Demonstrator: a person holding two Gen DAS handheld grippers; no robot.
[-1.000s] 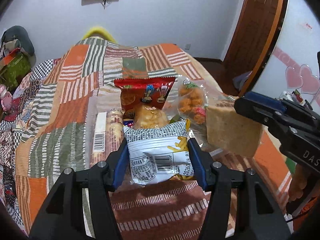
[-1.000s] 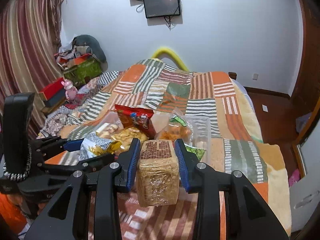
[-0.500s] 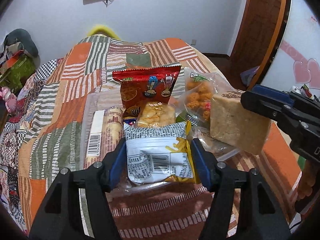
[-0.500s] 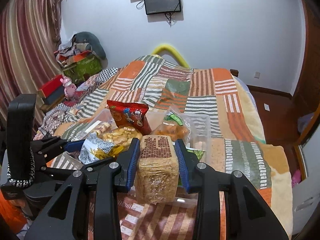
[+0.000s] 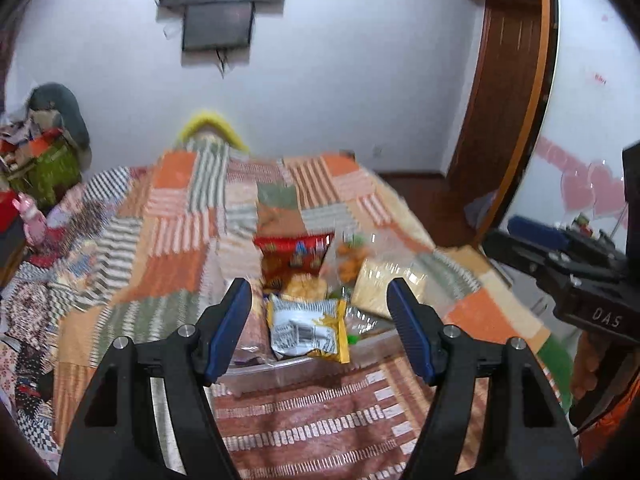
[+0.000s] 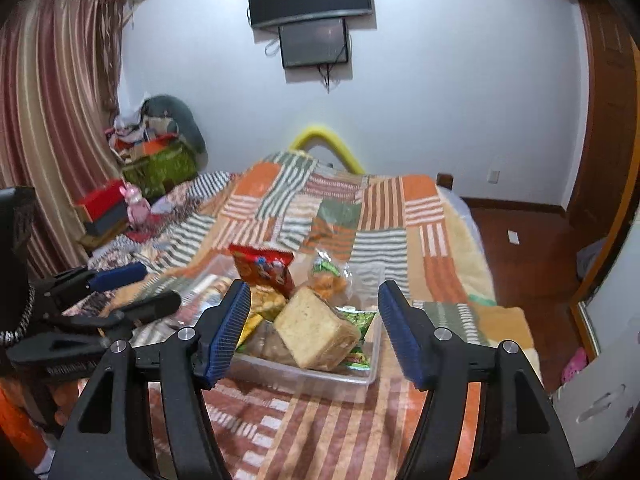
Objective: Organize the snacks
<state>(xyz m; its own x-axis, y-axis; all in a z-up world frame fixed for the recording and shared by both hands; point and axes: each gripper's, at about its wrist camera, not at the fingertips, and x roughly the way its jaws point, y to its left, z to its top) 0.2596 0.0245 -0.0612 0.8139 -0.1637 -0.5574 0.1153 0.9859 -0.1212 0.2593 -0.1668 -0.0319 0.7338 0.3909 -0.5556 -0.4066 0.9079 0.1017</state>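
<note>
A clear plastic bin (image 6: 320, 380) sits on the patchwork bed and holds several snacks. A wrapped bread loaf (image 6: 316, 330) lies tilted in it, beside a red snack bag (image 6: 266, 266), a bag of orange puffs (image 6: 330, 278) and a green packet (image 6: 358, 320). A white and yellow snack packet (image 5: 308, 328) lies at the bin's near side (image 5: 280, 372). My left gripper (image 5: 320, 320) is open and empty, just short of the bin. My right gripper (image 6: 314, 324) is open and empty above the bin's near edge.
The striped patchwork blanket (image 6: 360, 216) covers the whole bed. Boxes, a pink toy and clutter (image 6: 132, 200) sit by the curtain at the left. A wooden door (image 5: 508, 92) and bare floor (image 6: 520, 240) lie to the right of the bed.
Both grippers opened and pulled back. The white and yellow packet and the bread loaf left the jaws and now lie in the bin.
</note>
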